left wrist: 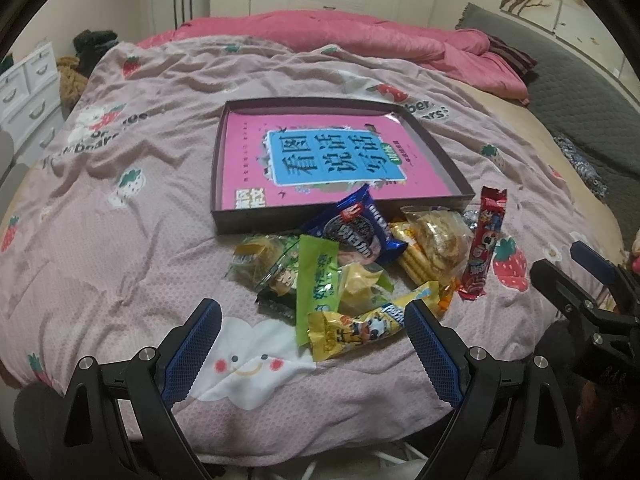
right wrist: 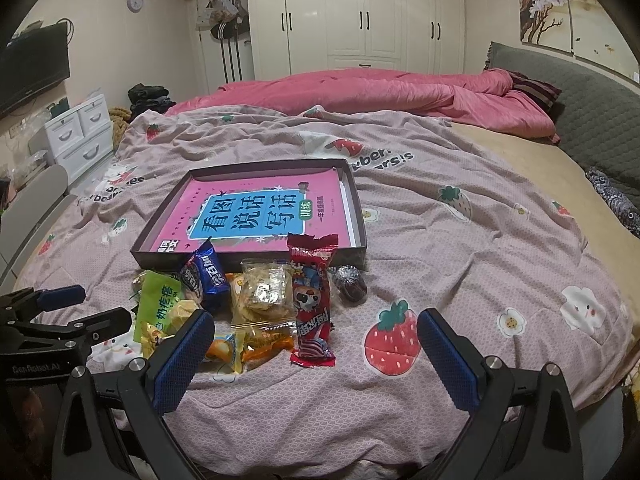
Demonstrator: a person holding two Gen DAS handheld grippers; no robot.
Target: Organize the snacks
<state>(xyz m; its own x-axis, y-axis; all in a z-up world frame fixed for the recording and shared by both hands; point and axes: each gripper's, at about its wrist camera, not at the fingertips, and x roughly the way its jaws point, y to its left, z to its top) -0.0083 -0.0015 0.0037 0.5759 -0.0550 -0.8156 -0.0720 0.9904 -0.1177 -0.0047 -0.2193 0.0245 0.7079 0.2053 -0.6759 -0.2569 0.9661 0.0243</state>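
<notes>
A pile of snack packets lies on the bed in front of a shallow dark box that holds a pink book. The pile has a blue cookie packet, a green packet, a yellow packet, a clear cracker bag, a red stick packet and a foil-wrapped sweet. My left gripper is open and empty just before the pile. My right gripper is open and empty, near the red packet.
The bed has a pink-grey strawberry-print cover, with a pink quilt at the far side. A white drawer unit stands left of the bed. Wardrobes line the back wall.
</notes>
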